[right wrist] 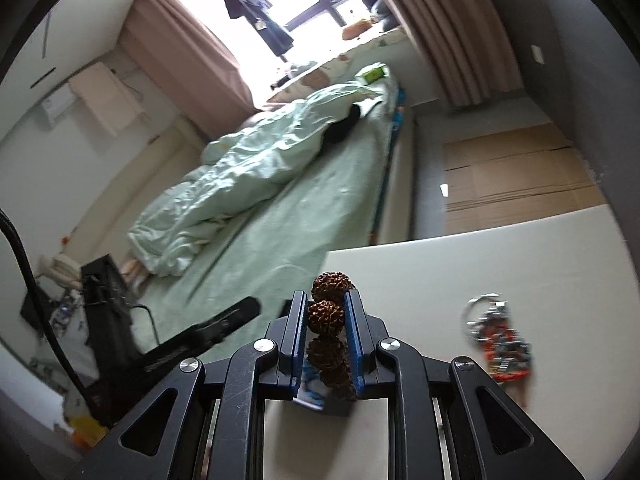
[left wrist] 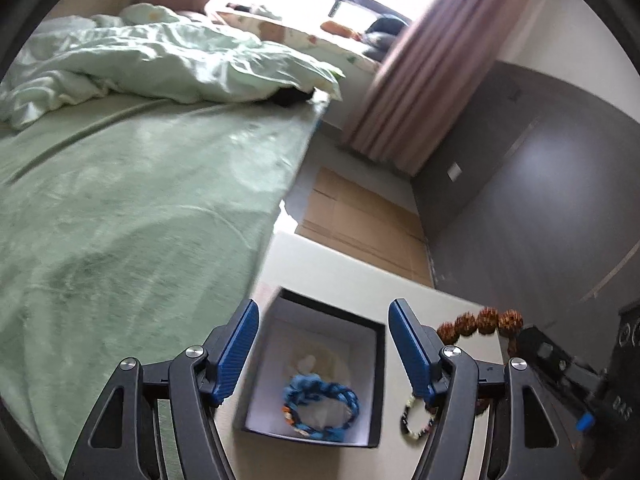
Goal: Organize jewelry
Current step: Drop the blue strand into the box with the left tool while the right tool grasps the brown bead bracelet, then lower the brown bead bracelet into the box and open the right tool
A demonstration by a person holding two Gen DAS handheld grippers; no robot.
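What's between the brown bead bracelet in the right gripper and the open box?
Nothing visible. The right gripper is shut on the brown bead bracelet, held above the table right of the open box. Only a blue bracelet lies inside.

Your tabletop (left wrist: 472, 364) fills the lower middle of the left wrist view, pale and plain. On it sits an open dark box (left wrist: 374, 384) with a white inside, at bottom centre. Just right of the box lies a small beaded bracelet (left wrist: 414, 420). In the right wrist view, a keyring with orange charms (right wrist: 498, 338) lies at lower right.
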